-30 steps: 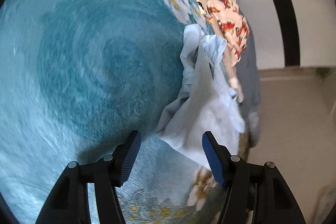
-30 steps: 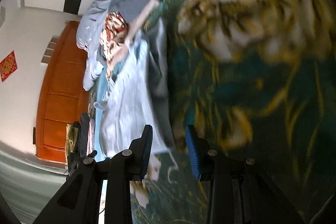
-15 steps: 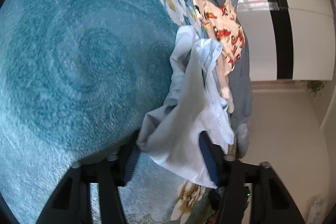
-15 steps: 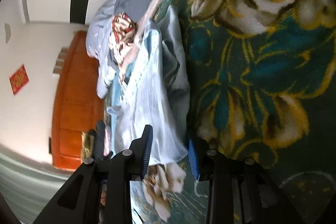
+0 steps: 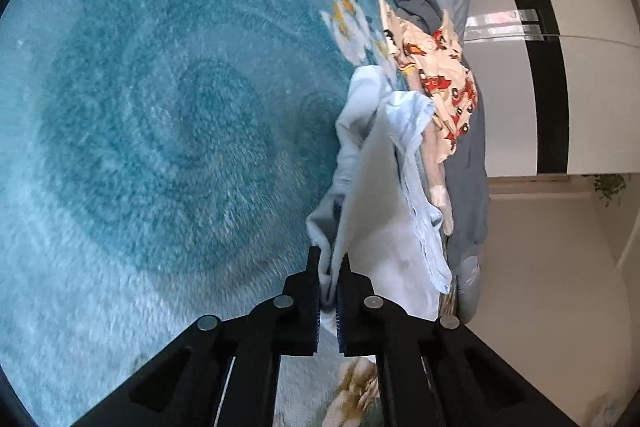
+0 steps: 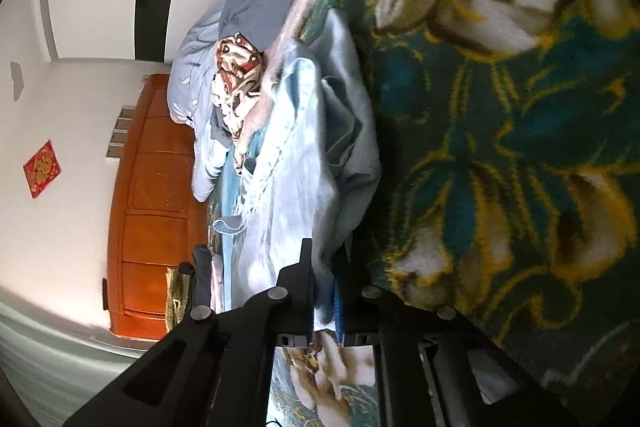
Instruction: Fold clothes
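Each tool is matte black plastic. The left tool (image 5: pixel 329 281) has two angular fingers lined with ribbed blue pads (image 5: pixel 341 319), and round silver pivot pins dot its linkage arms. The right tool (image 6: pixel 324 287) matches it: black fingers, blue pads, silver pins.

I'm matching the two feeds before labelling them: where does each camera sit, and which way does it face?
Left wrist: on the left gripper, looking along its fingers over the teal blanket; fingers shut on the pale blue garment.
Right wrist: on the right gripper, facing the orange wooden cabinet; fingers shut on that garment.
Shared: the garment and red-patterned cloth.
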The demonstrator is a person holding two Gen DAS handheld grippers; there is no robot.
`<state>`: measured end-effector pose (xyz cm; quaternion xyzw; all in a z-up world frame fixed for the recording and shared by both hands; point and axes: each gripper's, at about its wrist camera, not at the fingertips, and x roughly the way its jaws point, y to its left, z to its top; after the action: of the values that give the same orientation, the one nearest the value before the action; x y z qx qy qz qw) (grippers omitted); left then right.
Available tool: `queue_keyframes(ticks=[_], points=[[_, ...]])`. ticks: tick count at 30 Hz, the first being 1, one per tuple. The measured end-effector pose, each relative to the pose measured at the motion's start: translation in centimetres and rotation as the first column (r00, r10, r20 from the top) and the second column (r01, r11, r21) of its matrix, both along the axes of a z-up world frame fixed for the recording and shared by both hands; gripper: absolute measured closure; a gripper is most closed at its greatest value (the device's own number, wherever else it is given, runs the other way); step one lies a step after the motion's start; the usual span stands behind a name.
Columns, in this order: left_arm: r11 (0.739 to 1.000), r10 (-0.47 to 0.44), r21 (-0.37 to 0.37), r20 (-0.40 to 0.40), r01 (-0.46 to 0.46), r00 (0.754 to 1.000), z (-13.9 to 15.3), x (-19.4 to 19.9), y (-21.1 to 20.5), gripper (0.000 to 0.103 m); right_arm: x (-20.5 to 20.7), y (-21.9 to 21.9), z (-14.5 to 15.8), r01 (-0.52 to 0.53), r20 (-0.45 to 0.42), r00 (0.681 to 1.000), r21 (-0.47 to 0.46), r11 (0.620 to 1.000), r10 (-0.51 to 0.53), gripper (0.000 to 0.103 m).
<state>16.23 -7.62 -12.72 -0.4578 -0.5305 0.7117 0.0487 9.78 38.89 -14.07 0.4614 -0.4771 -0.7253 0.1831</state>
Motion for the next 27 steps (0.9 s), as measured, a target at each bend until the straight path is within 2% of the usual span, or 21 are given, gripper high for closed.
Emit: queue_keyframes(ticks=[5,12,16,22,27], points=[[1.000,-0.008,-0.003,-0.002,0.008,1.000,1.2,1.8,-0.2,0.097,1.4,0.5,1.5,-0.013,-0.017,1.000,0.020,1.000,0.014,0.097],[0.997,-0.062,-0.057,-0.039,0.060,0.997,4.1,6.0,-0.8,0.097,5.2,0.9,2.8,-0.028,-0.017,0.999,-0.019,0.999,0.028,0.097],[0.991,-0.101,-0.087,-0.041,0.098,0.994,4.8,9.2,-0.7,0.097,7.9,0.6,3.8,-0.057,-0.023,0.998,-0.006,0.998,0.057,0.097],[0.987,-0.132,-0.097,-0.045,0.127,0.990,4.8,12.6,-0.6,0.097,11.3,0.6,4.3,-0.094,-0.017,0.995,0.031,0.995,0.094,0.097],[0.986,-0.140,-0.097,-0.025,0.137,0.990,3.4,14.1,-0.3,0.097,12.4,0.7,2.9,-0.088,0.023,0.996,0.035,0.996,0.087,0.097]])
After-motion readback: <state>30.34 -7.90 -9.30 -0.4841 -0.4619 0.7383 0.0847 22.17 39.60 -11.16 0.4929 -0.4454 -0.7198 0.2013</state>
